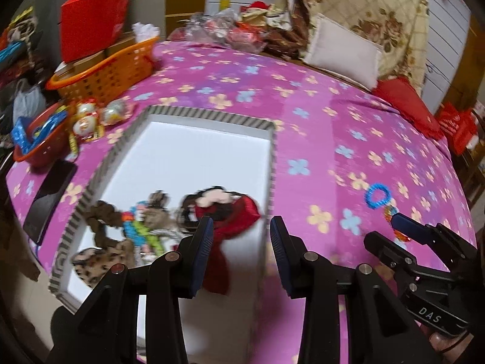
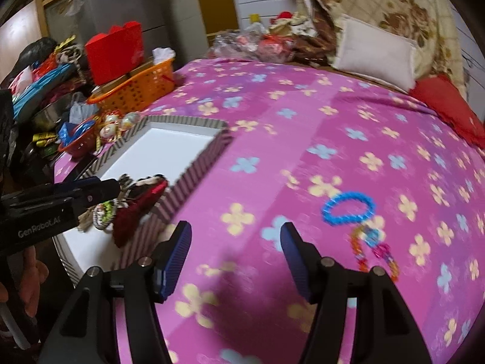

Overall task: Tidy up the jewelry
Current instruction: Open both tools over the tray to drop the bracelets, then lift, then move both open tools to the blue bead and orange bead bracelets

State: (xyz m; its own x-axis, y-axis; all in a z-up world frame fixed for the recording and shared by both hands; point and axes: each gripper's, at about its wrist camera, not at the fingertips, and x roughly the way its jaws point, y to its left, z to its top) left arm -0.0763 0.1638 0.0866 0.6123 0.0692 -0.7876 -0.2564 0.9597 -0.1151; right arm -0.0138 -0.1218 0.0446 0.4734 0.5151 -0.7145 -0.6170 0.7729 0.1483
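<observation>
A white box with a striped rim (image 1: 209, 114) (image 2: 194, 179) lies on the pink flowered bedspread. Several hair ties and accessories lie in its near end, among them a red bow (image 1: 230, 212) (image 2: 136, 209), a leopard-print scrunchie (image 1: 97, 261) and a beaded piece (image 1: 142, 230). A blue beaded bracelet (image 2: 348, 207) (image 1: 377, 195) with colourful chain links (image 2: 376, 248) lies on the bedspread to the right of the box. My left gripper (image 1: 241, 239) is open and empty above the box's near right corner. My right gripper (image 2: 236, 251) is open and empty over the bedspread, left of the bracelet.
An orange basket (image 1: 106, 69) (image 2: 136, 86), a red bowl (image 1: 39, 142), a black phone (image 1: 48, 200) and small ornaments (image 1: 88, 118) stand left of the box. A white pillow (image 2: 376, 54) and red cloth (image 2: 448, 106) lie at the far right.
</observation>
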